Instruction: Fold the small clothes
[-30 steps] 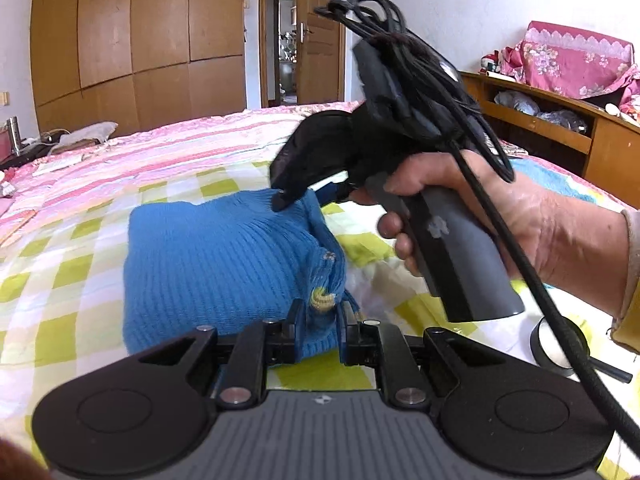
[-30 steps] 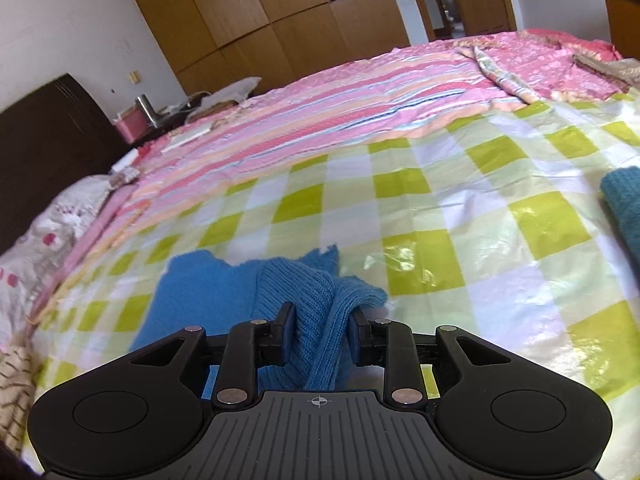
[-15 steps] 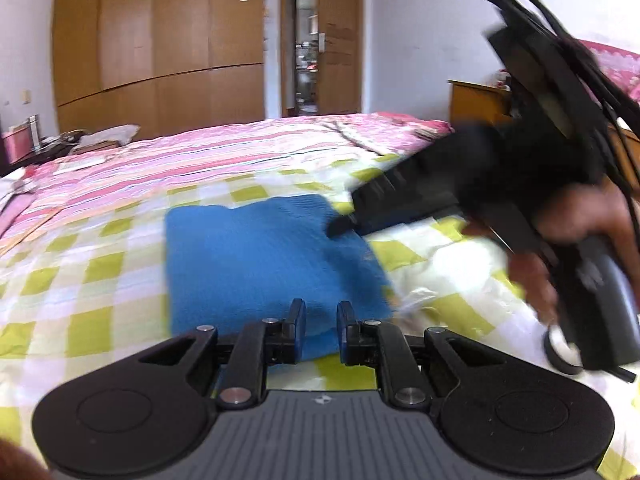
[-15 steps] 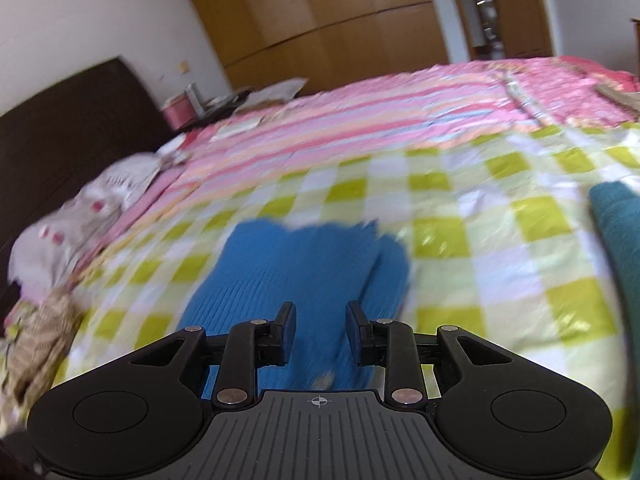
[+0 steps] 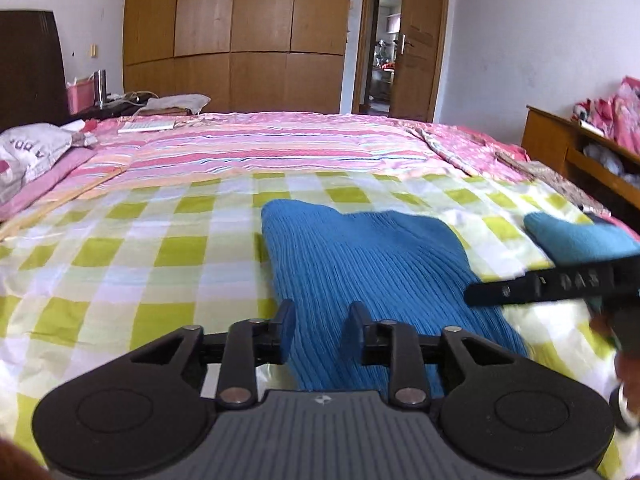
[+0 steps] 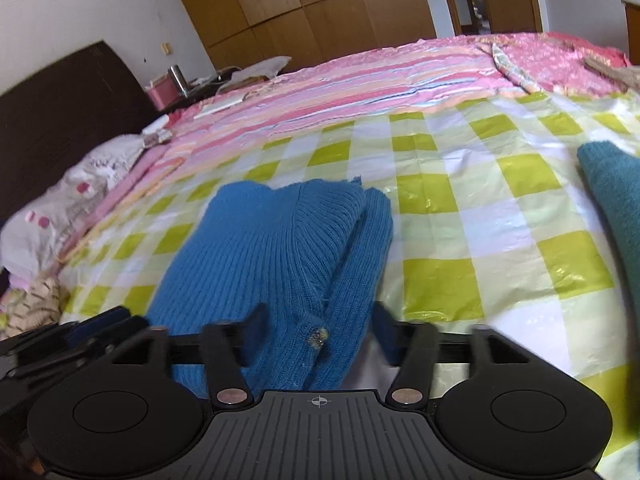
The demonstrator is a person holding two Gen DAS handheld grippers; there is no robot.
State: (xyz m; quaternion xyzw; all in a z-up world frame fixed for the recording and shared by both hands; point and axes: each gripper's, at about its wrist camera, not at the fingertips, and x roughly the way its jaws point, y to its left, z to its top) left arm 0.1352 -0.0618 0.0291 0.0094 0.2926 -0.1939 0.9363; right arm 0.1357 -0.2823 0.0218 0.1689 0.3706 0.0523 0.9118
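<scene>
A folded blue knit sweater [image 5: 372,264] lies on the green-and-white checked sheet [image 5: 160,248]. It also shows in the right wrist view [image 6: 280,248], with a small yellow button near its front edge. My left gripper [image 5: 320,320] is open and empty, hovering over the sweater's near edge. My right gripper [image 6: 320,332] is open and empty, its jaws spread wide over the sweater's near end. The right gripper's finger [image 5: 560,284] shows at the right of the left wrist view. The left gripper's fingers [image 6: 92,328] show at the lower left of the right wrist view.
A teal folded garment [image 5: 576,236] lies to the right on the sheet, also in the right wrist view [image 6: 612,200]. A pink striped quilt [image 5: 280,148] covers the far bed. Pillows [image 5: 32,152] lie at left. A wooden cabinet [image 5: 568,148] stands at right.
Both grippers let go of the blue sweater and opened. They drew back from it, and the sweater now lies folded flat on the sheet.
</scene>
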